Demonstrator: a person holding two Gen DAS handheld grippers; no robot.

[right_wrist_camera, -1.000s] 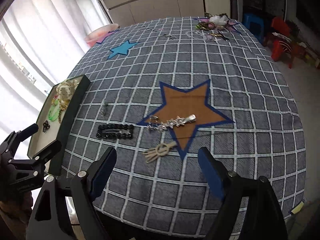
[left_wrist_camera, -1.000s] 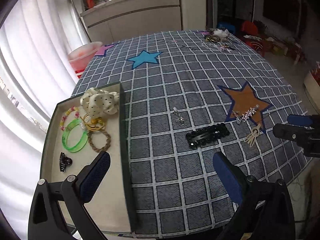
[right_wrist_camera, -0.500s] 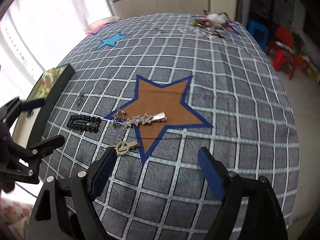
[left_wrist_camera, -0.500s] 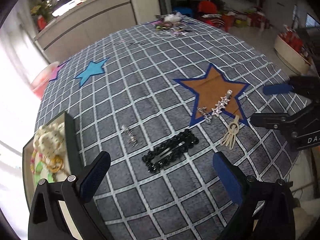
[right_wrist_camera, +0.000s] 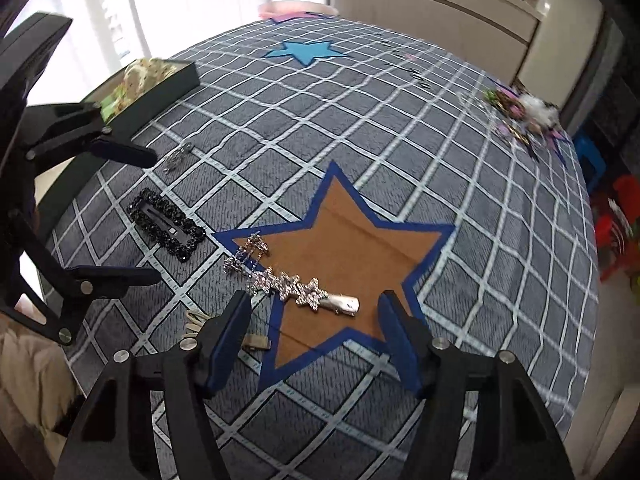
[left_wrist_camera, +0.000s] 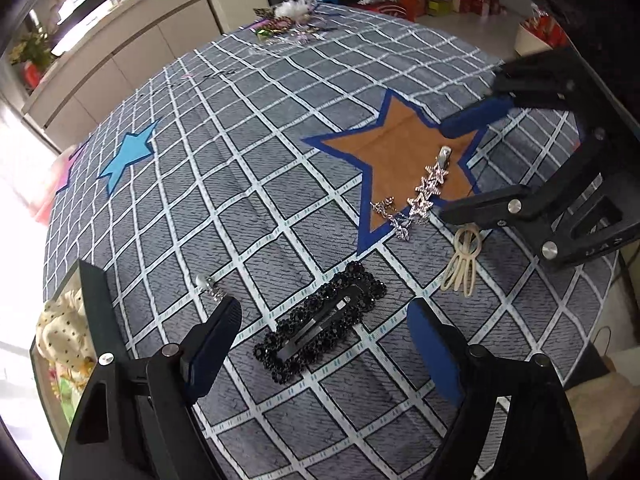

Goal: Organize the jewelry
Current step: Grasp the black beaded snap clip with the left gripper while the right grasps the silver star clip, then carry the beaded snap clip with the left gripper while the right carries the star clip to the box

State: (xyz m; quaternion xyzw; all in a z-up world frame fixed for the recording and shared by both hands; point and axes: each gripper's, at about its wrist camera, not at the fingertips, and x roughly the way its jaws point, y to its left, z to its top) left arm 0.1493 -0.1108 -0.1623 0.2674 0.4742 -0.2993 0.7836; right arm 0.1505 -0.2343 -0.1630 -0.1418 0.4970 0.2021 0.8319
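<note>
A black beaded hair clip (left_wrist_camera: pixel 320 322) (right_wrist_camera: pixel 166 226) lies flat on the checked tablecloth (left_wrist_camera: pixel 248 168). My left gripper (left_wrist_camera: pixel 322 344) (right_wrist_camera: pixel 156 216) hovers over it, one finger on each side; its jaws are closing and the pads are clear of the clip. A silver star hair clip (right_wrist_camera: pixel 296 290) (left_wrist_camera: pixel 428 188) rests on the edge of the brown star patch (right_wrist_camera: pixel 360 248). My right gripper (right_wrist_camera: pixel 316 332) (left_wrist_camera: pixel 460 164) straddles it, jaws closing with no pad touching. A beige hair clip (left_wrist_camera: pixel 462 264) (right_wrist_camera: pixel 196 324) lies beside it, partly hidden in the right wrist view.
A dark tray (left_wrist_camera: pixel 96 312) (right_wrist_camera: pixel 160 80) with a cream scrunchie (left_wrist_camera: pixel 60 328) and bangles sits at the table's left edge. A small silver earring (left_wrist_camera: pixel 210 286) (right_wrist_camera: pixel 176 156) lies near it. A jewelry pile (left_wrist_camera: pixel 284 20) (right_wrist_camera: pixel 516 108) sits at the far side.
The left gripper swung from the tray to over the black clip and dropped closer. The right gripper closed in on the silver star clip. Both views rolled, and both jaws narrowed.
</note>
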